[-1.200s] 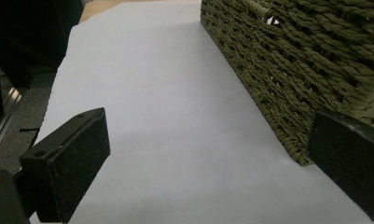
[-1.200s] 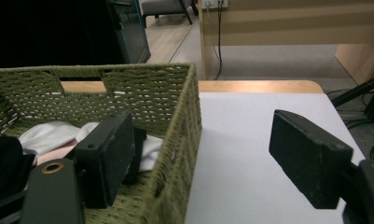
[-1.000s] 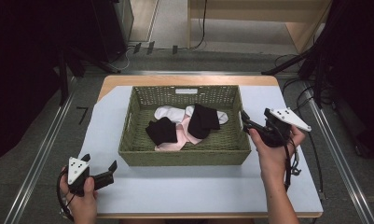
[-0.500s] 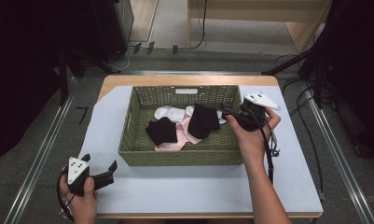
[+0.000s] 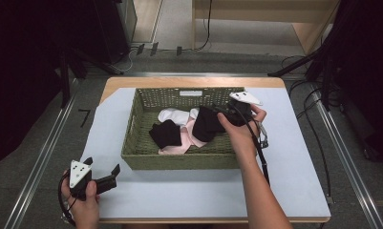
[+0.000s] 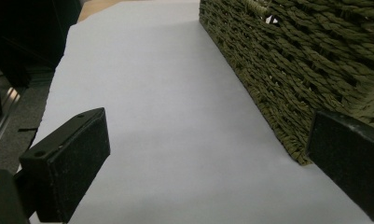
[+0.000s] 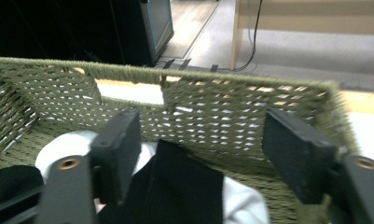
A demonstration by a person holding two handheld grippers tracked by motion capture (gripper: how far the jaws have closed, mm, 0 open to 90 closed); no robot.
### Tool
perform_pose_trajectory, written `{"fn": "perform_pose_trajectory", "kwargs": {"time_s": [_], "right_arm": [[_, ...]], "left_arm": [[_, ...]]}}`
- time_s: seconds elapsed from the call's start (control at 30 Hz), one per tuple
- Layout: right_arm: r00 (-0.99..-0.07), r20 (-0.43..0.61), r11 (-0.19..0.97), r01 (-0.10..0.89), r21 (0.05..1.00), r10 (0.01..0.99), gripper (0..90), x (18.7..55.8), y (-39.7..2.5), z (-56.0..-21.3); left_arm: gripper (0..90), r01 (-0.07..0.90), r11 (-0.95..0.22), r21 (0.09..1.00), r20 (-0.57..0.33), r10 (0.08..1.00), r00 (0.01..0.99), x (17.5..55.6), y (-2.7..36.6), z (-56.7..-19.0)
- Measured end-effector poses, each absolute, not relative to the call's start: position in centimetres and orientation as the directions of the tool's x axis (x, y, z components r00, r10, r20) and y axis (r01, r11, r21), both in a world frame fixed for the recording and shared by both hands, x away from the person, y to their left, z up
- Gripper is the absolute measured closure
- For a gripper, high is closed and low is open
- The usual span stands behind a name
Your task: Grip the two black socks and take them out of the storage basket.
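Right gripper [image 5: 223, 114] entered basket [image 5: 179, 160] (jaws spread).

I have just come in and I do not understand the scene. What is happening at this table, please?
A person works with two hand-held grippers at a table. The right gripper reaches into the green basket, jaws open, just above a black sock that lies among white and pink socks. Nothing is gripped yet. The left gripper rests open on the white sheet, near the basket's front corner.
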State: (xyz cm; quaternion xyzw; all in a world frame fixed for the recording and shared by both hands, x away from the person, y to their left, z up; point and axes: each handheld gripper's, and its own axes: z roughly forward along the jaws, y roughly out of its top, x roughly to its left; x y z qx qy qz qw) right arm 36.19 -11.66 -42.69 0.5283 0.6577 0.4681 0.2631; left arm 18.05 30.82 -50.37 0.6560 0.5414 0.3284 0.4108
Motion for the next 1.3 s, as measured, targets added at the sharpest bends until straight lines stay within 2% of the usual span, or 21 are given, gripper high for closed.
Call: {"fn": "perform_pose_trajectory", "kwargs": {"time_s": [0.03,0.13,0.37,0.5,0.57,0.67,0.73,0.9,1.07,1.13,1.17,1.2,1.23,1.27,1.3], "right_arm": [[-0.303,0.149,0.004,0.449,0.894,0.941,35.6,36.2,-11.7,-42.7],[-0.312,0.192,0.004,0.533,0.846,0.930,39.9,37.2,-11.1,-43.7],[-0.347,0.248,0.017,0.611,0.792,0.904,42.6,37.9,-10.3,-44.9],[-0.401,0.167,0.123,0.606,0.786,0.901,37.5,38.2,-9.5,-45.8],[-0.426,0.111,0.191,0.606,0.772,0.898,39.8,38.4,-9.3,-46.2],[-0.445,0.133,0.203,0.629,0.751,0.886,44.8,38.6,-9.0,-46.7],[-0.445,0.146,0.198,0.637,0.745,0.883,44.5,38.6,-8.9,-46.8],[-0.456,0.113,0.261,0.676,0.689,0.883,52.9,38.8,-8.8,-47.8],[-0.488,0.095,0.323,0.698,0.639,0.868,54.4,38.8,-8.7,-48.7],[-0.498,0.086,0.337,0.693,0.638,0.863,60.5,38.8,-8.7,-48.9],[-0.498,0.086,0.337,0.693,0.638,0.863,60.5,38.8,-8.7,-48.9],[-0.516,0.070,0.361,0.684,0.633,0.854,68.7,38.7,-8.7,-49.0],[-0.516,0.070,0.361,0.684,0.633,0.854,68.7,38.7,-8.7,-49.0],[-0.521,0.076,0.368,0.691,0.622,0.850,79.8,38.7,-8.8,-48.8],[-0.523,0.081,0.368,0.693,0.620,0.849,83.3,38.7,-8.9,-48.7]], "left_arm": [[0.6,0.440,-0.076,0.895,-0.014,0.980,0.198,18.0,30.8,-50.4],[0.7,0.442,-0.078,0.894,-0.014,0.980,0.200,18.1,30.8,-50.4],[0.6,0.443,-0.076,0.893,-0.016,0.980,0.199,18.1,30.8,-50.4],[0.7,0.442,-0.077,0.894,-0.013,0.980,0.198,18.1,30.8,-50.4],[0.7,0.442,-0.077,0.894,-0.014,0.980,0.197,18.1,30.8,-50.4],[0.7,0.442,-0.078,0.893,-0.013,0.980,0.198,18.1,30.8,-50.4],[0.7,0.442,-0.079,0.893,-0.012,0.980,0.198,18.1,30.8,-50.4],[0.6,0.442,-0.079,0.893,-0.012,0.980,0.199,18.1,30.8,-50.4],[0.7,0.442,-0.078,0.894,-0.013,0.980,0.200,18.1,30.8,-50.4],[0.7,0.442,-0.076,0.894,-0.015,0.980,0.199,18.1,30.8,-50.4],[0.7,0.442,-0.076,0.894,-0.015,0.980,0.199,18.1,30.8,-50.4],[0.7,0.442,-0.076,0.894,-0.015,0.980,0.200,18.1,30.8,-50.4],[0.7,0.443,-0.075,0.893,-0.017,0.980,0.200,18.1,30.8,-50.4],[0.7,0.443,-0.074,0.893,-0.018,0.980,0.200,18.1,30.8,-50.4],[0.7,0.443,-0.074,0.893,-0.018,0.979,0.201,18.1,30.8,-50.4]]}}
